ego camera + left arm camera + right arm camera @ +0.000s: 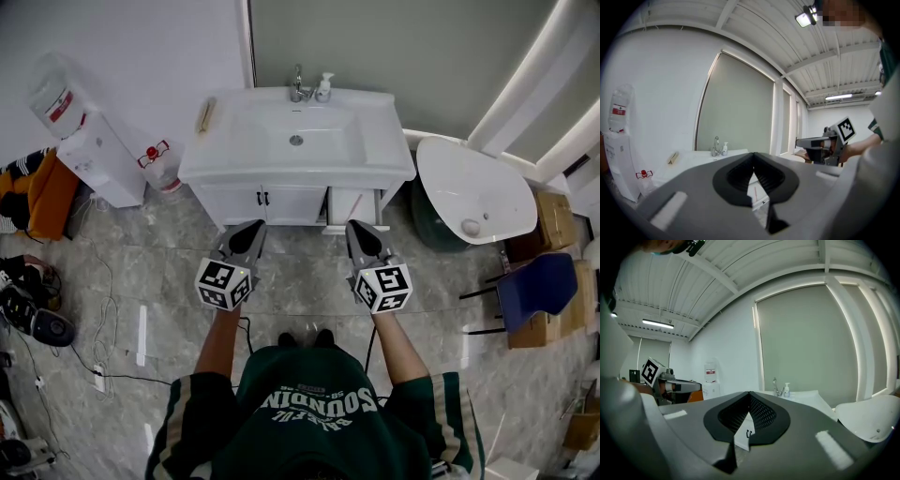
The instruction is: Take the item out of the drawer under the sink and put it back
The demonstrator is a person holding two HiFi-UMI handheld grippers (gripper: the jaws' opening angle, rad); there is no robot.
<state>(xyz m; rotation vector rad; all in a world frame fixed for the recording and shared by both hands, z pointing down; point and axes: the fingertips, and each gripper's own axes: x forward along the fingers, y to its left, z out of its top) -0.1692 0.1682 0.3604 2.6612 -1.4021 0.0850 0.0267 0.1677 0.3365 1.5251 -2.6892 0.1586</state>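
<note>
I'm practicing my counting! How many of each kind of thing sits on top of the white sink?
Faucet: 1
Soap bottle: 1
Tan stick: 1
Total: 3

the drawer (353, 204) under the sink (296, 141) stands partly out, but its inside is too small to tell what lies in it. in the left gripper view the left tool (753, 154) blocks the cabinet with its own body; only a sliver shows below its closed tips. the right tool (749, 393) blocks it likewise. the bottle (324, 87) label is unreadable. a box (583, 429) is cut by the right edge.
</note>
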